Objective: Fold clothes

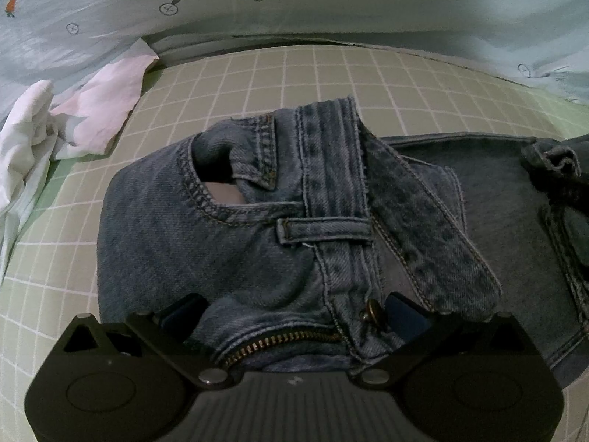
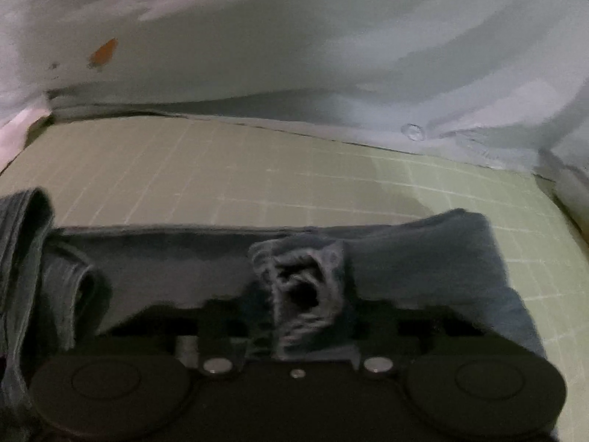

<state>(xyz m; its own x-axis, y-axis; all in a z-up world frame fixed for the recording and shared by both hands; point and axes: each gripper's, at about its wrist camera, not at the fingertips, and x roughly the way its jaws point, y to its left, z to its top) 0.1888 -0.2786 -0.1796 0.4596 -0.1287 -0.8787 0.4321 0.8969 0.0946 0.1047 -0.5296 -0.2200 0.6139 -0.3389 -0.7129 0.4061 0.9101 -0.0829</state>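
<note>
the left gripper (image 1: 294,313) is built of matt black plastic, with two round housings, a ribbed grey plate between them, silver screw heads and dark blue finger pads (image 1: 403,316). the right gripper (image 2: 294,309) is made the same, black with silver screws, though blurred.

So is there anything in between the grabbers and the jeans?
No, nothing visible. The left gripper already has the jeans between its fingers at the zipper end, and the right gripper is pinching a bunched-up frayed bit of them.
</note>
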